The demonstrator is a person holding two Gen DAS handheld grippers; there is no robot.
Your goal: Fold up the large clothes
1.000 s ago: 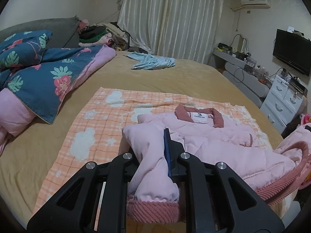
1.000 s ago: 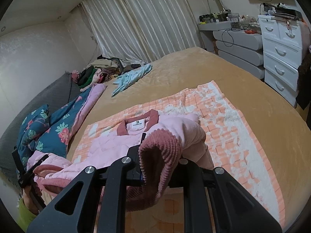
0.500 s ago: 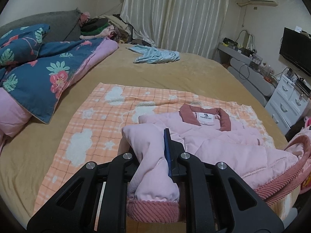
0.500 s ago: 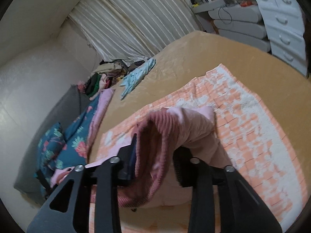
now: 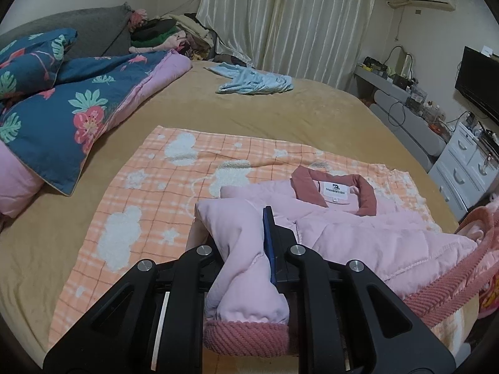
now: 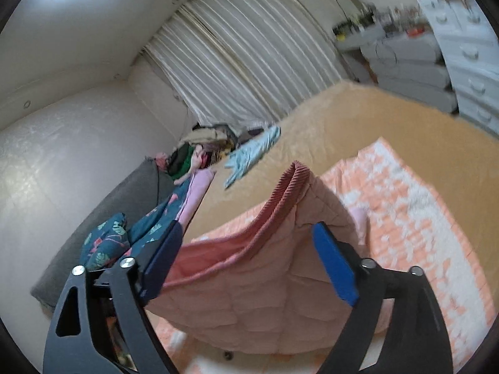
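A pink padded jacket (image 5: 358,233) with a dark pink ribbed collar and hem lies on an orange checked blanket (image 5: 149,212) on the bed. My left gripper (image 5: 246,243) is shut on the jacket's sleeve near its ribbed cuff (image 5: 246,336), which hangs between the fingers. In the right wrist view my right gripper (image 6: 249,249) stands wide open, tilted, with the jacket's hem panel (image 6: 274,268) draped loosely between the blue-padded fingers (image 6: 335,265). The orange blanket (image 6: 421,218) lies below it.
A blue floral quilt (image 5: 62,115) is bunched at the left of the tan bed (image 5: 280,115). A light blue garment (image 5: 252,82) lies near the far edge. A pile of clothes (image 5: 162,34) sits by the curtains. White drawers (image 5: 467,168) and a TV (image 5: 477,84) stand at the right.
My right gripper has opened wide and tilted; the jacket hem it pinched now hangs loose between the fingers. My left gripper keeps hold of the sleeve and has moved slightly forward.
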